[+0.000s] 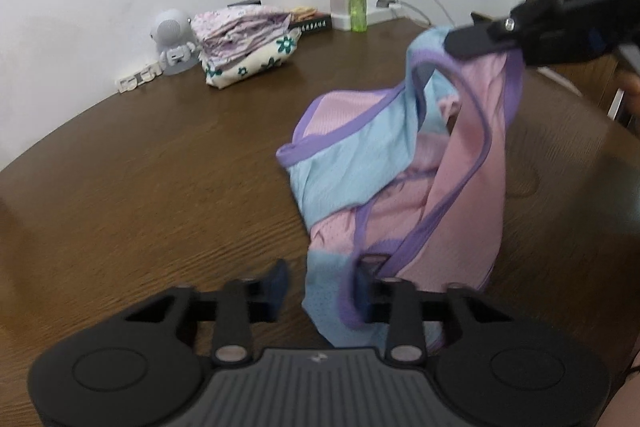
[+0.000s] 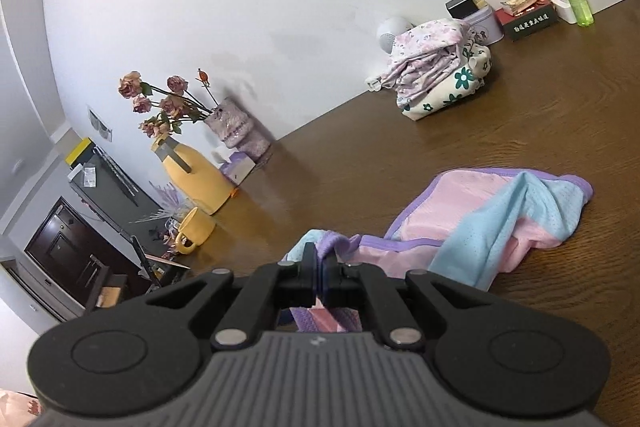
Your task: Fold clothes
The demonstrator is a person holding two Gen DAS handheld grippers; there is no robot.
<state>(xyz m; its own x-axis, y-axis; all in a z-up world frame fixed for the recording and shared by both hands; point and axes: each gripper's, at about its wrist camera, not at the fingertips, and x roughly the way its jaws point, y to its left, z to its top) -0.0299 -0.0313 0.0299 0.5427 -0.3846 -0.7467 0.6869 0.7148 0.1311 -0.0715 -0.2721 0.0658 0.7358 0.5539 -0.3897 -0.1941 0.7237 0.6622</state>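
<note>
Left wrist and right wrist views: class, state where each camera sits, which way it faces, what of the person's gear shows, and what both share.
Left wrist: sits on the left hand-held gripper, open, facing across the wooden table toward the wall; the right hand-held gripper lifts the pink-and-blue mesh garment.
Right wrist: sits on the right hand-held gripper, shut on the garment's purple trim, facing the flower vase.
Shared: garment, folded clothes stack, green bottle.

Right gripper [image 1: 468,41] body marking: reading "0A5" — raised characters, blurred.
Dark box [image 2: 530,20] front label: showing pale Chinese characters — not resolving legibly.
</note>
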